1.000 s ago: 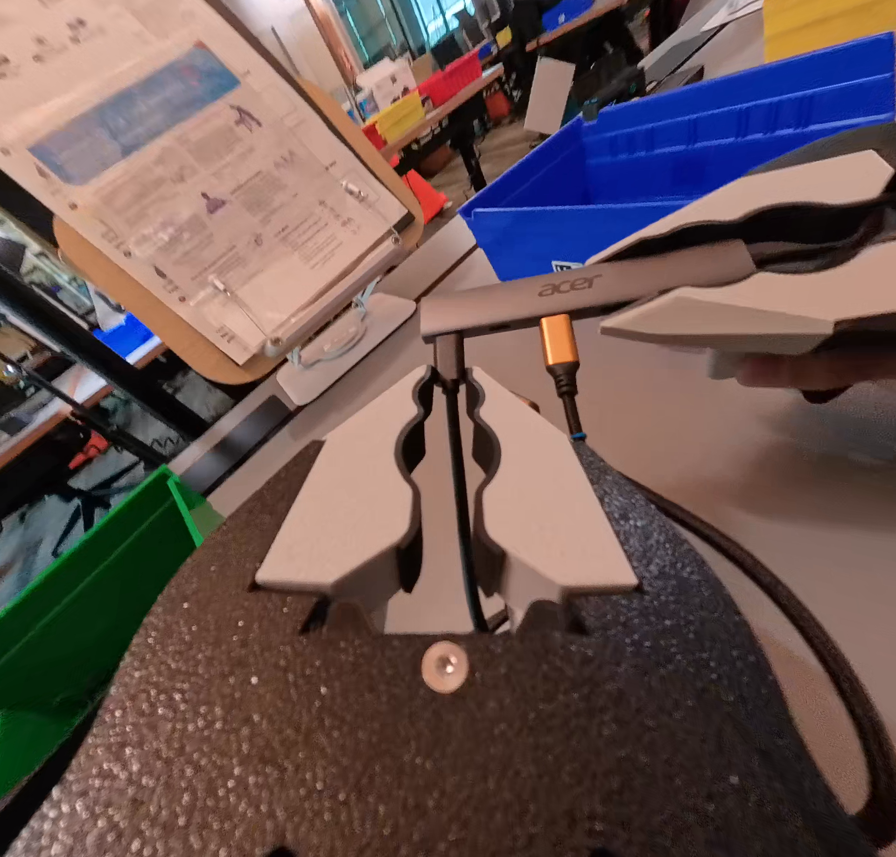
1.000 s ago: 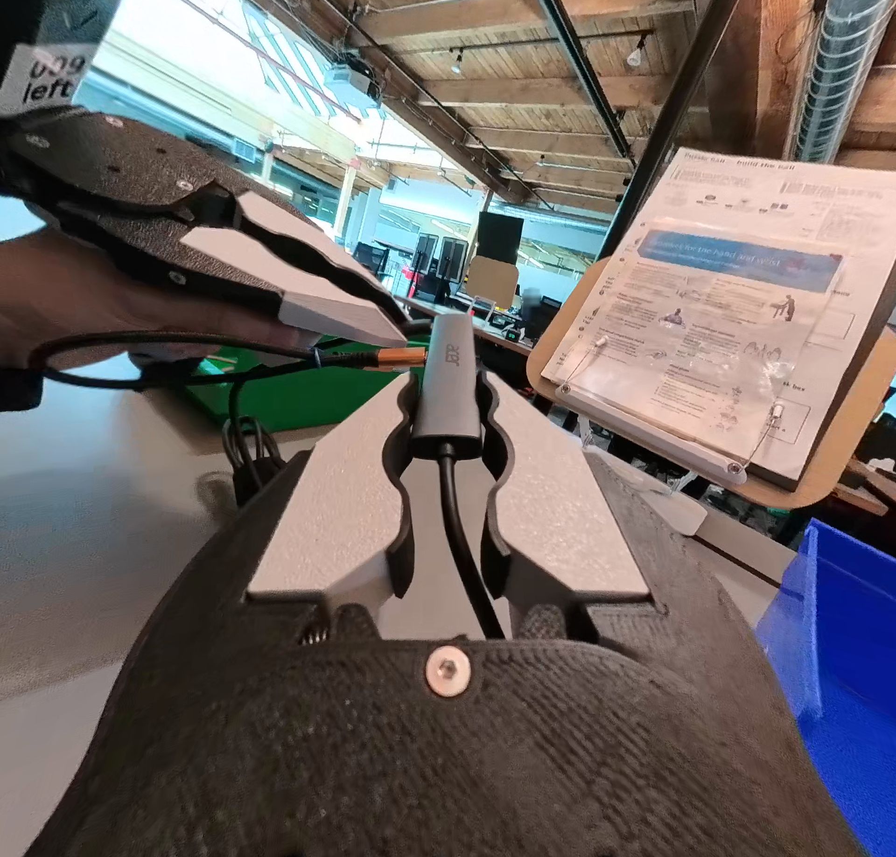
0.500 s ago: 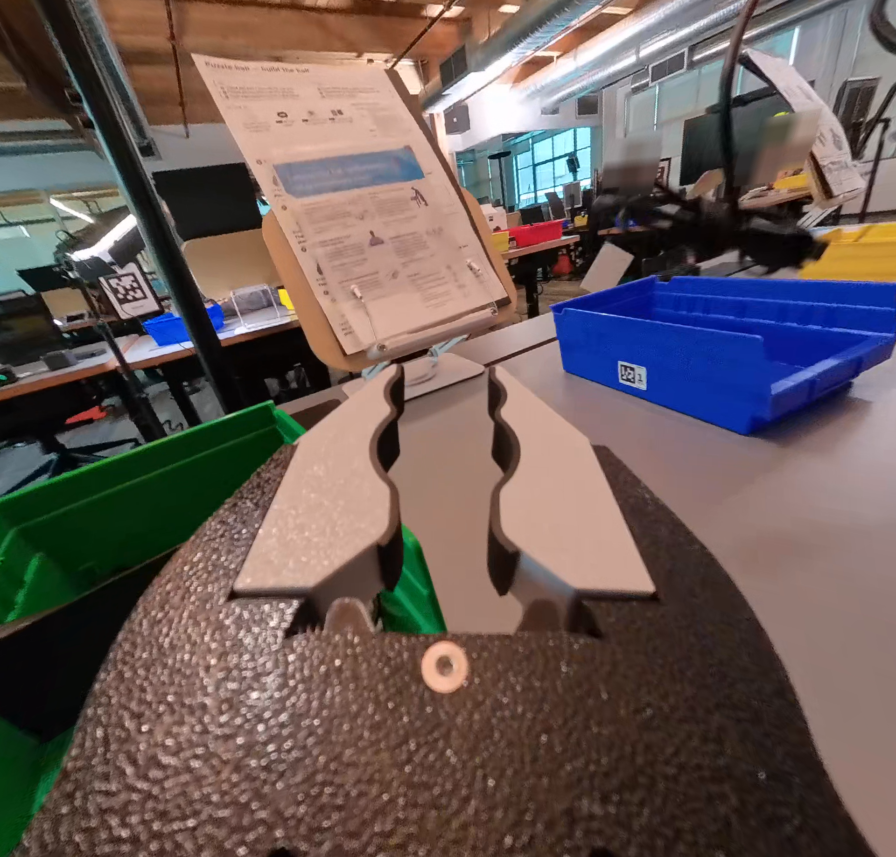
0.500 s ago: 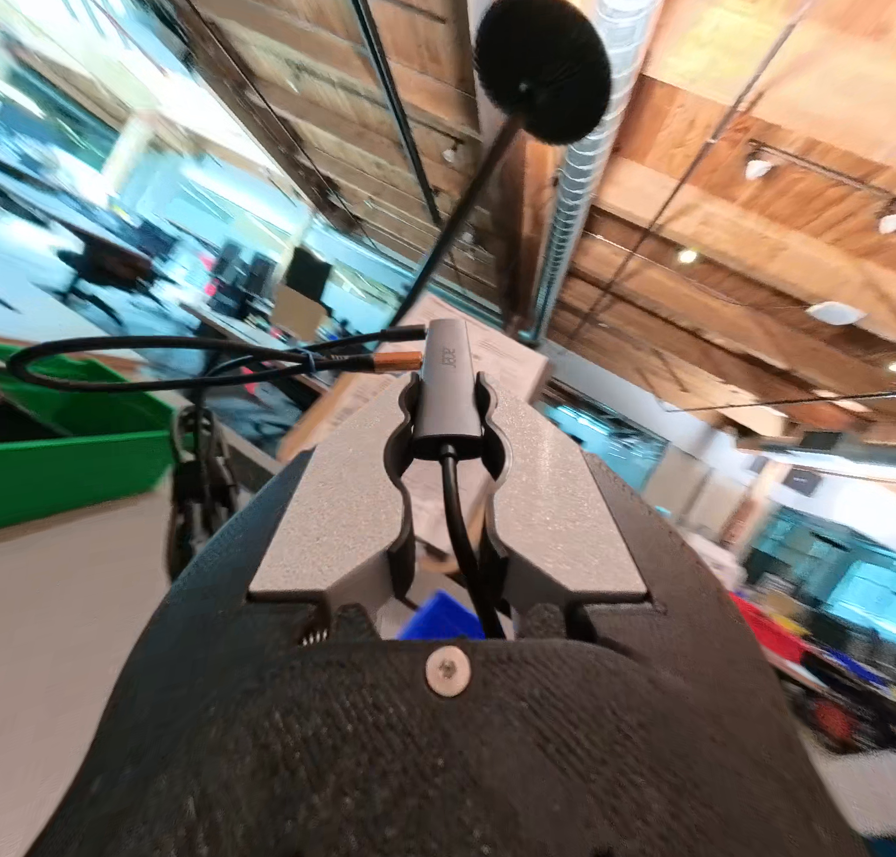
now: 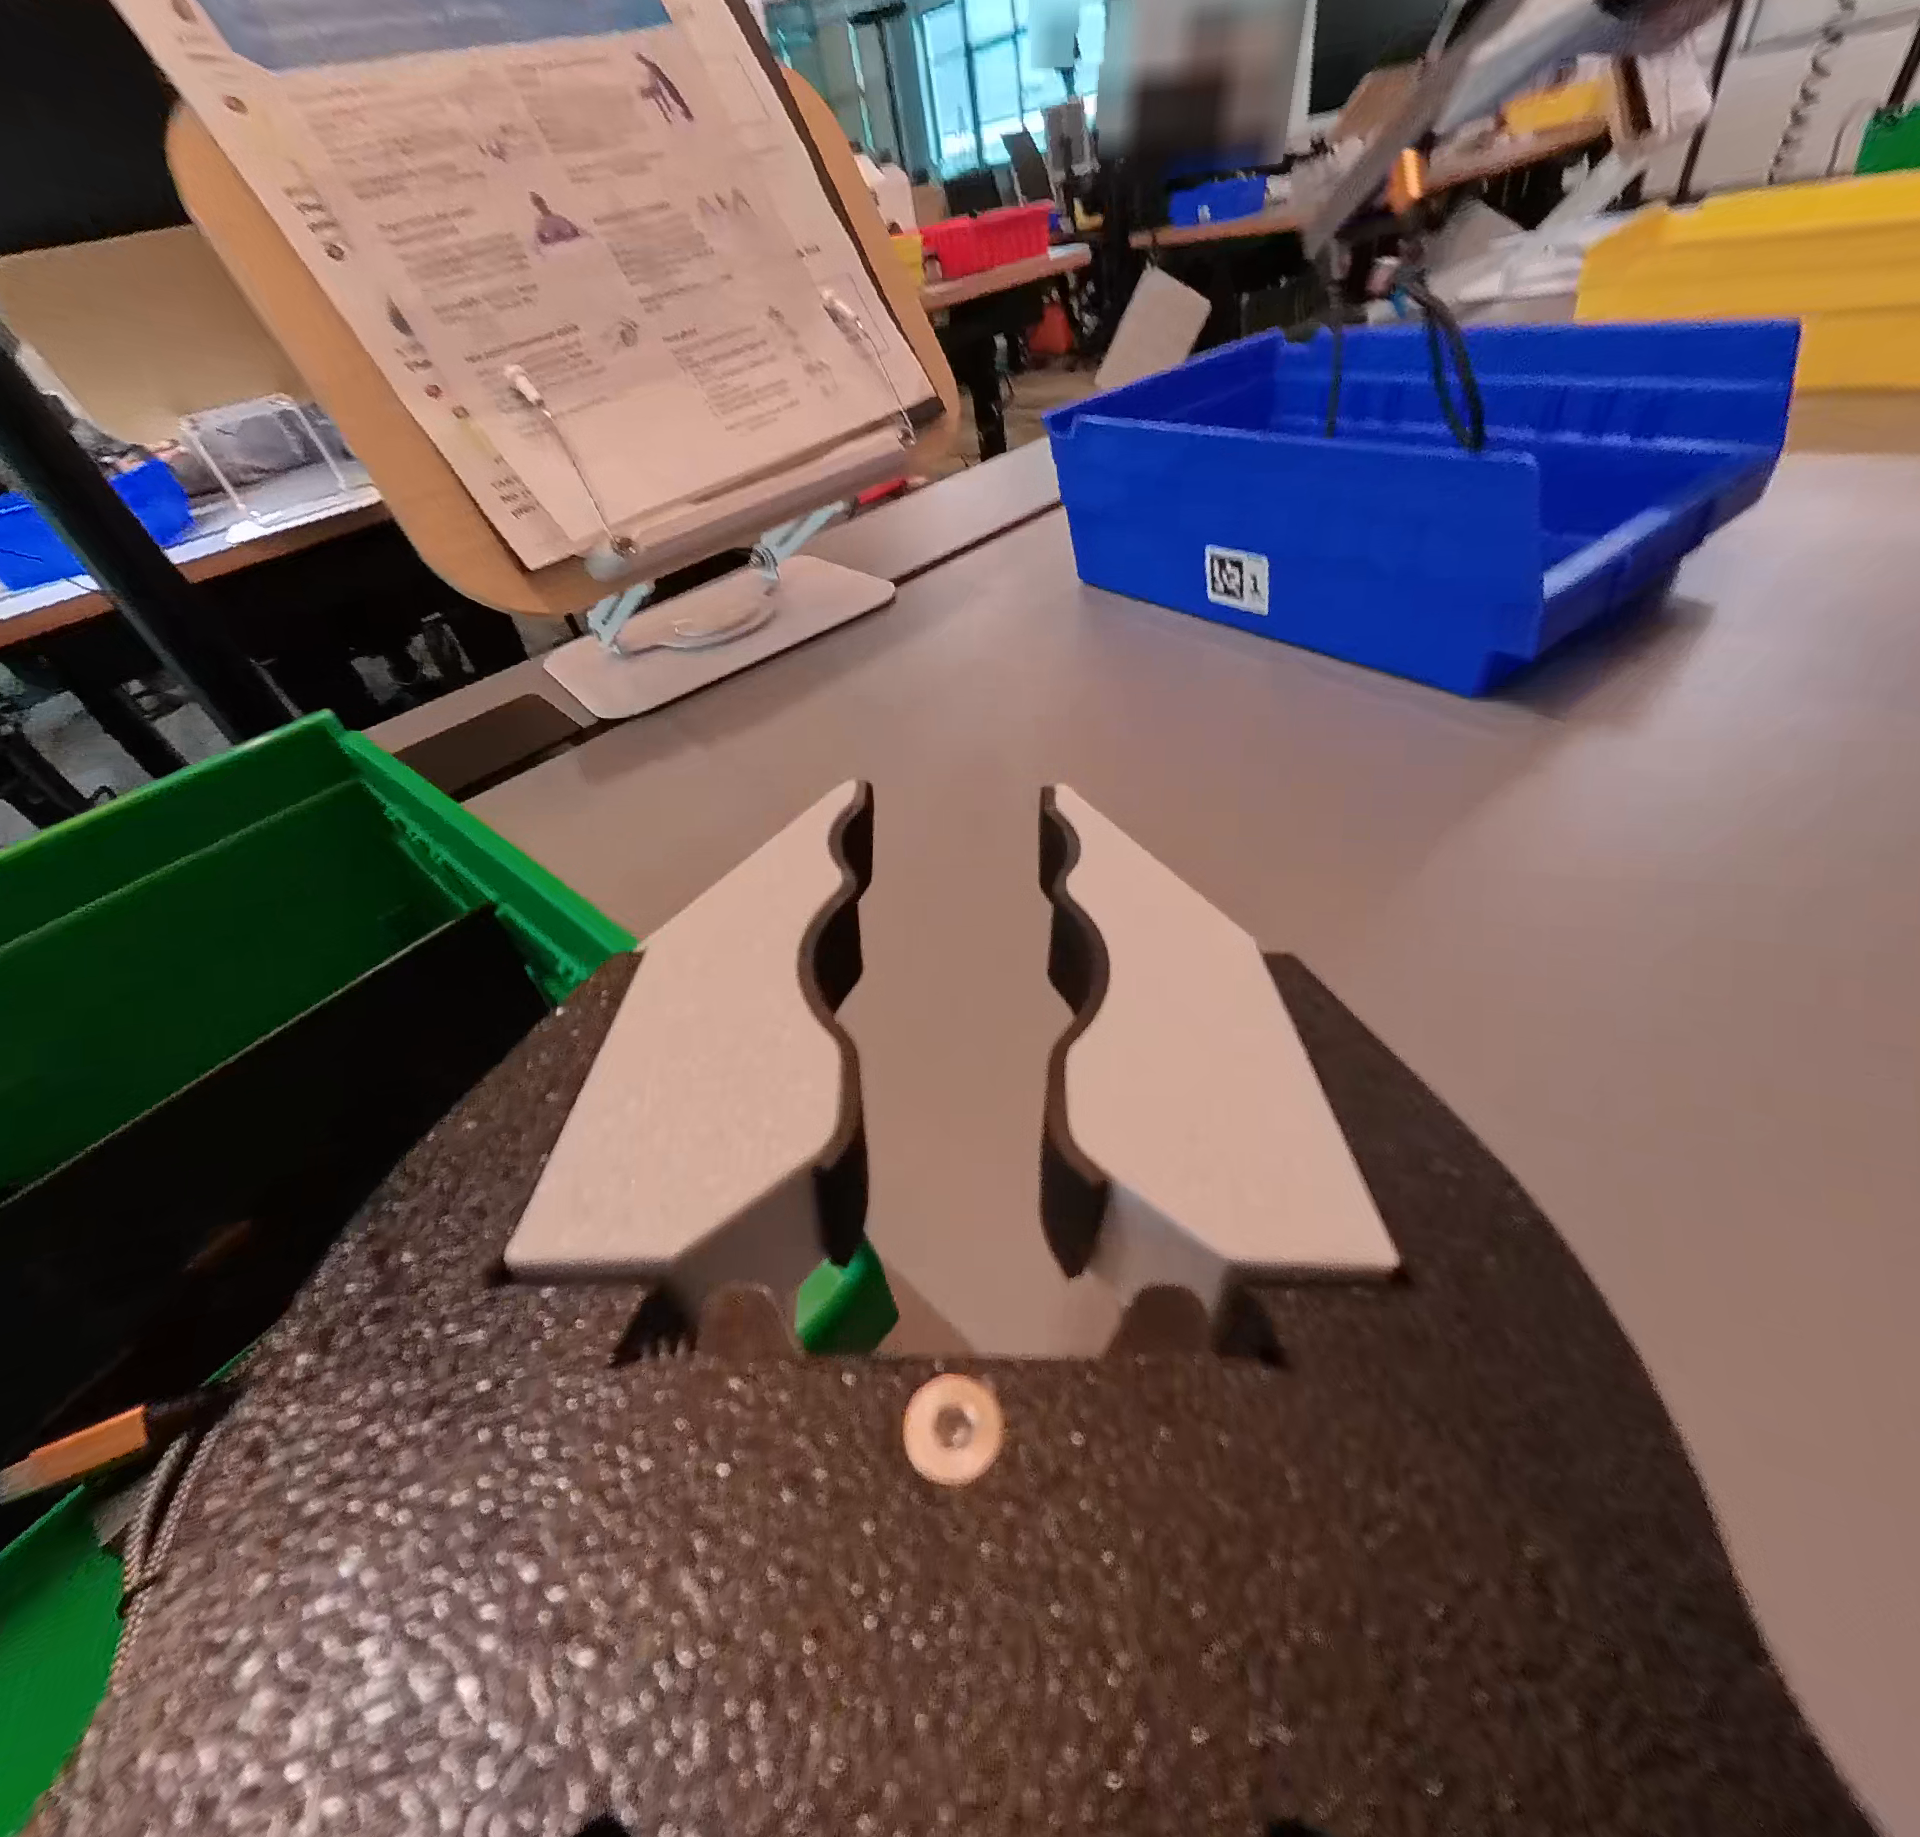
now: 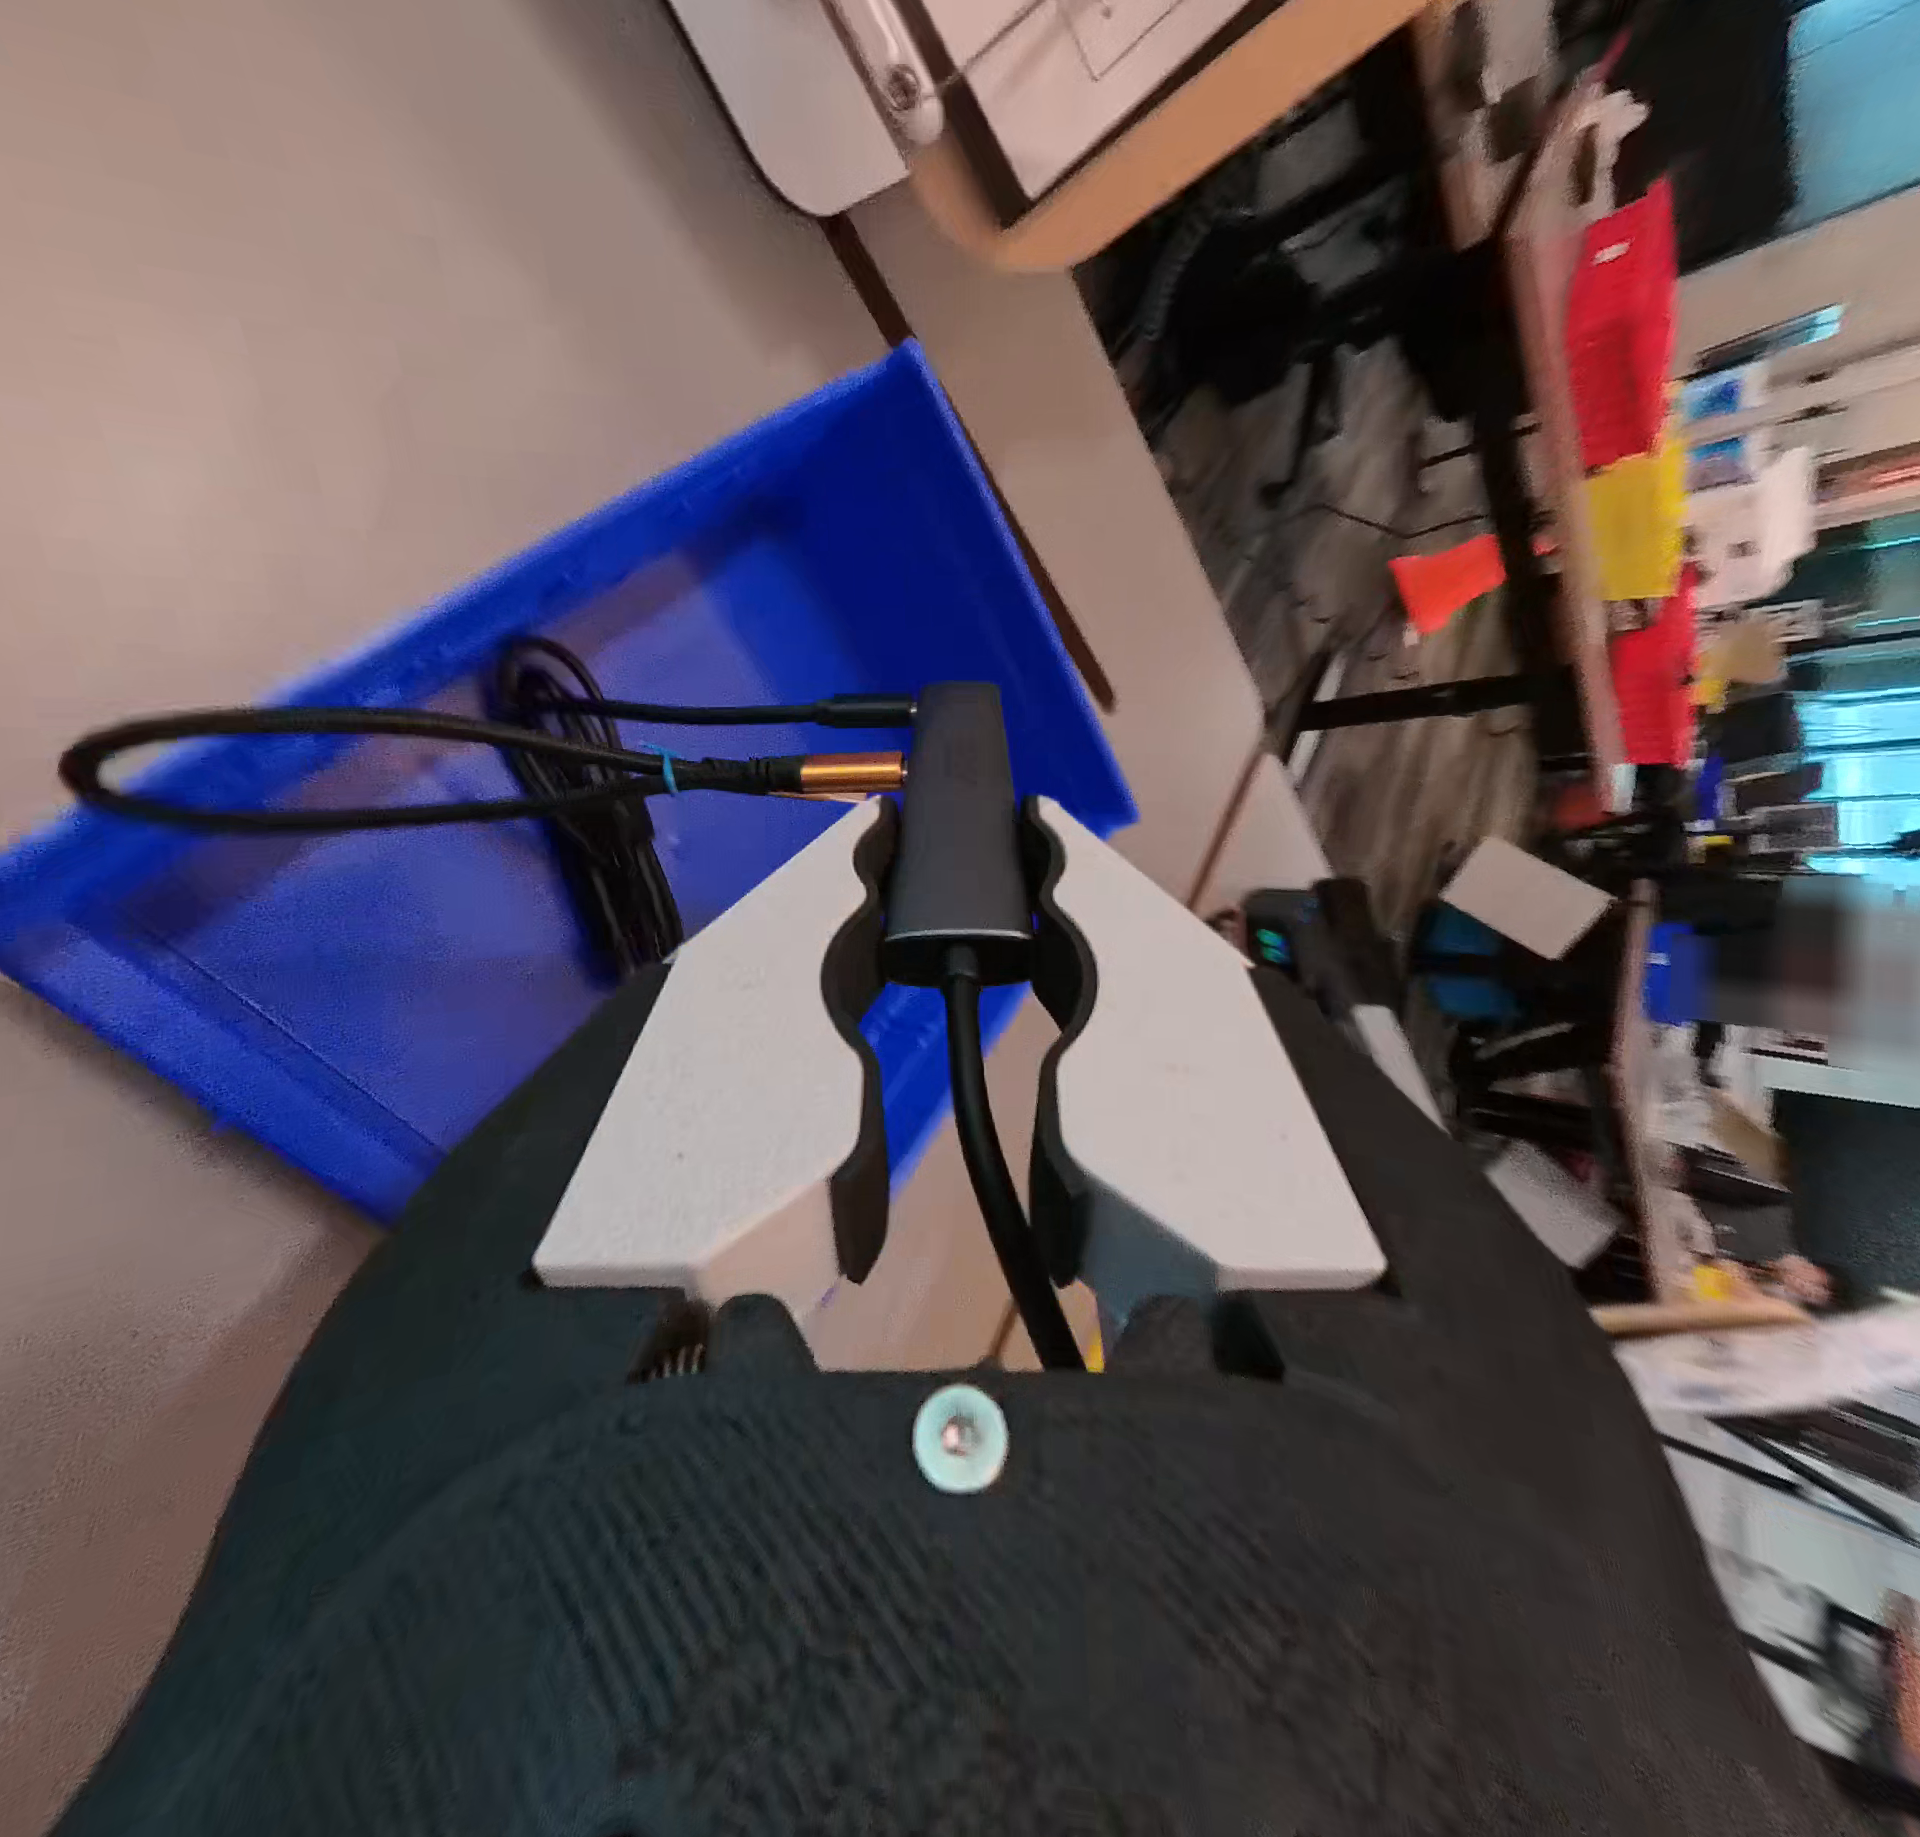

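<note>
My right gripper [image 6: 956,806] is shut on a grey USB hub [image 6: 951,883], whose own black lead runs back between the fingers. Two cables are plugged into the hub's side: one with a gold connector [image 6: 854,774] and one with a black connector [image 6: 868,712]. Their black cable loop [image 6: 312,738] and a coiled bundle [image 6: 597,821] hang over the blue bin [image 6: 260,1008]. My left gripper [image 5: 954,795] is open and empty, above the grey table [image 5: 1455,956] beside the green bin [image 5: 208,914]. In the left wrist view the cables [image 5: 1449,374] dangle into the blue bin [image 5: 1351,540].
A document stand with printed sheets [image 5: 540,229] stands on the table's far edge, left of the blue bin. The green bin holds a black item [image 5: 260,1112] and a cable end with an orange connector [image 5: 83,1455]. Yellow bins [image 5: 1766,260] lie behind the blue bin. The gap from one gripper's tips to the other's is roughly 40 cm.
My left gripper let go of the hub's lead, opened and swung back beside the green bin. My right gripper carried the hub and cables up and over, now tilted above the blue bin.
</note>
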### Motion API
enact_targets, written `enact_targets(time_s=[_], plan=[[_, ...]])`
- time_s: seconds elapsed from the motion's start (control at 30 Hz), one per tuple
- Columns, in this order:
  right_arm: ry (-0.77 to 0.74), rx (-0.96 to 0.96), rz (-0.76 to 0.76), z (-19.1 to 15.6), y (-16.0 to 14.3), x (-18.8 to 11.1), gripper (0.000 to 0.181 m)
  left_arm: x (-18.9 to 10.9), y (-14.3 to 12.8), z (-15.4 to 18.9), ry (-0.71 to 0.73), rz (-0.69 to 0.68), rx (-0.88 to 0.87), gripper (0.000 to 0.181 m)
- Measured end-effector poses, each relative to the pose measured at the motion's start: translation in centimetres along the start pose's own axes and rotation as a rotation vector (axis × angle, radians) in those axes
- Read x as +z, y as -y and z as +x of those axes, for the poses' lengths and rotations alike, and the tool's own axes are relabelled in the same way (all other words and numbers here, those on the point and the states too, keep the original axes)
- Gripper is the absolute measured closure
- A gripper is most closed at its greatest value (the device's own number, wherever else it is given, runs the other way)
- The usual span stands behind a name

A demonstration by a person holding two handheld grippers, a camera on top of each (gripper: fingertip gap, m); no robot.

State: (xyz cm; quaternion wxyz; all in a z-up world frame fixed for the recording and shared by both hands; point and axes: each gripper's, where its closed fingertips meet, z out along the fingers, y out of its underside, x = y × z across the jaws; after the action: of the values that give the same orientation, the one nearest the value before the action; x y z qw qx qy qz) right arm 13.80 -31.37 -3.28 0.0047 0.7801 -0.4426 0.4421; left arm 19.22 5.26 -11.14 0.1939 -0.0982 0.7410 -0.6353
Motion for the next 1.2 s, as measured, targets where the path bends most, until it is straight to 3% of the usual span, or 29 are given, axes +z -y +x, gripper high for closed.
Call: enact_targets(time_s=[0.17,0.4,0.57,0.63,0.67,0.73,0.83,0.93,1.07,1.13,1.2], plan=[[0.14,0.297,0.107,-1.1,2.3,2.6,0.158,0.6,-2.2,0.6,-0.024,-0.125,0.094,0.15],[0.467,0.748,0.149,-3.5,0.7,5.1,0.155,0.9,-3.1,0.8,-0.024,-0.171,0.131,0.148],[0.673,0.93,0.29,-3.3,1.7,3.1,0.163,1.0,-2.9,0.6,-0.021,-0.163,0.113,0.148],[0.761,0.978,0.378,-2.8,3.5,1.2,0.181,1.0,-3.0,0.6,-0.017,-0.165,0.114,0.148],[0.795,1.018,0.44,-2.2,4.6,0.2,0.181,1.0,-3.0,0.6,-0.015,-0.167,0.115,0.148],[0.773,1.037,0.48,-1.3,5.5,-0.3,0.181,1.1,-3.1,0.7,-0.016,-0.174,0.117,0.148],[0.649,0.957,0.346,-1.8,3.4,2.7,0.178,1.2,-3.3,0.8,-0.015,-0.185,0.119,0.148],[0.653,0.91,0.262,-3.2,1.5,4.5,0.164,1.1,-3.5,0.8,-0.015,-0.199,0.133,0.147],[0.675,0.82,0.341,-3.0,1.6,2.6,0.155,1.1,-3.5,0.8,-0.024,-0.193,0.123,0.148],[0.529,0.688,0.334,-1.4,0.3,1.7,0.152,1.1,-3.4,0.8,-0.026,-0.189,0.119,0.148],[0.331,0.508,0.232,0.5,-2.7,1.4,0.144,1.1,-3.5,0.9,-0.029,-0.192,0.118,0.149]])
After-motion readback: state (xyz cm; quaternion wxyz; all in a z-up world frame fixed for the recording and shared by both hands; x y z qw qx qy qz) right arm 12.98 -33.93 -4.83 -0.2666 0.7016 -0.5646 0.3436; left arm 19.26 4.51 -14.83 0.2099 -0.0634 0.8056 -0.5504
